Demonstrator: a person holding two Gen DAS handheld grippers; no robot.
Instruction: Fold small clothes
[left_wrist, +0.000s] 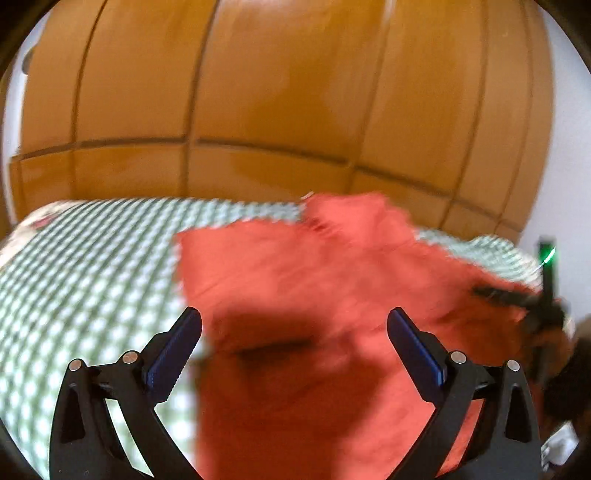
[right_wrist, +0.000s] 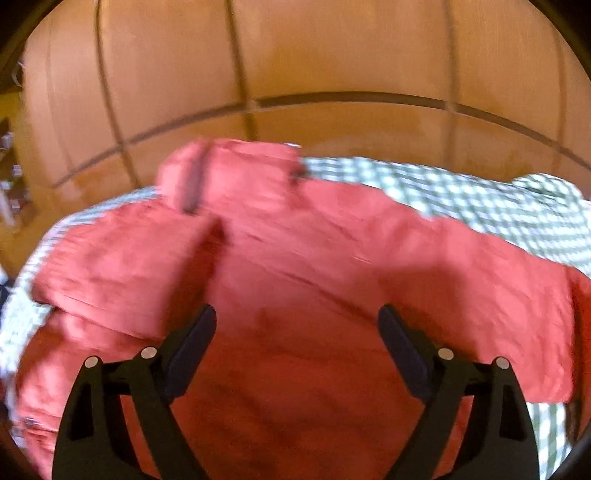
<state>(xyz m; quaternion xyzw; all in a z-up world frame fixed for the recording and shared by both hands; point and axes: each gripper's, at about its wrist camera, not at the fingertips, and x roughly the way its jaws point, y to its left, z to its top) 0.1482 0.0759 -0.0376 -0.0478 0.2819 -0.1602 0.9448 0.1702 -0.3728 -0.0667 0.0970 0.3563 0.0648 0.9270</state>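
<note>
A small coral-red garment (left_wrist: 314, 266) lies spread on a green and white checked cover (left_wrist: 92, 266). My left gripper (left_wrist: 294, 317) hovers over the garment's near part, open, with only flat cloth below the gap. In the right wrist view the same garment (right_wrist: 295, 251) shows a dark zip line near its collar and a sleeve (right_wrist: 122, 258) folded inward on the left. My right gripper (right_wrist: 297, 314) stands open above the garment's lower part, its pads apart from the cloth. Both views are blurred.
Orange-brown wooden cabinet doors (left_wrist: 258, 92) rise just behind the checked cover (right_wrist: 480, 199). A dark tool with a green light (left_wrist: 546, 280) sits on the garment's right edge in the left wrist view. Shelves with small items (right_wrist: 11, 177) stand at the far left.
</note>
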